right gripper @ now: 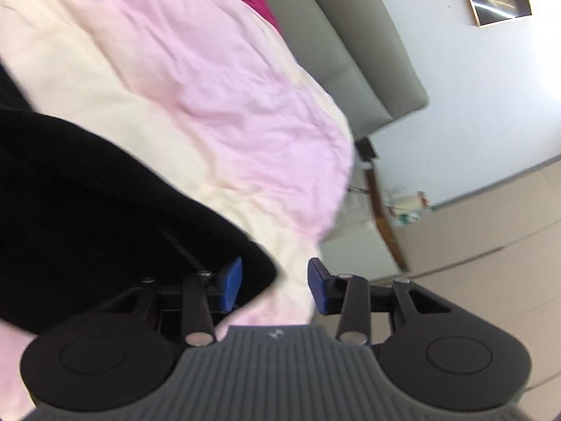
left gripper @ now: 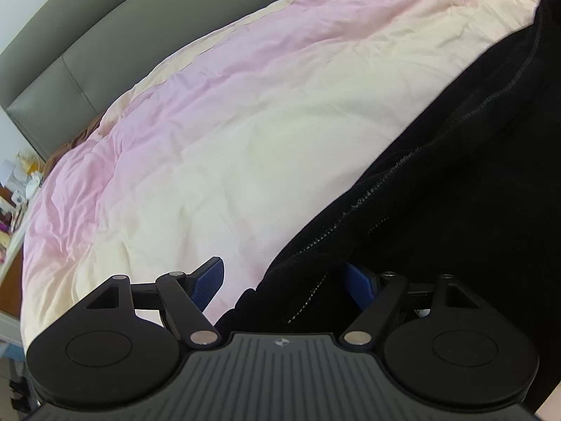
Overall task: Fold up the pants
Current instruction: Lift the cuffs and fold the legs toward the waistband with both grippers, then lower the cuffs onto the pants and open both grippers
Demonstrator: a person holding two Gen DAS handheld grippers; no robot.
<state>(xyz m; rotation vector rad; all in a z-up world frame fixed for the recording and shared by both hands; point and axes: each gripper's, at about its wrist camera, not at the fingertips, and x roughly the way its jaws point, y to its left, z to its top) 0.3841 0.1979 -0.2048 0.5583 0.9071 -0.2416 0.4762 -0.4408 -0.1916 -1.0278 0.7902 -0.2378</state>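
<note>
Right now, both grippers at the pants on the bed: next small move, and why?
Probably close the left gripper on the black pants: its jaws stand wide with the pants' edge lying between them, not pinched. The right gripper is also open, the fabric only beside its left finger, over the quilt, so nothing is held yet.

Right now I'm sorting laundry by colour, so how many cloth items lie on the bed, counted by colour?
Black: 1, the pants
Pink and cream: 1, the duvet
Magenta: 1, a cloth by the headboard; what it is I cannot tell
Total: 3
</note>
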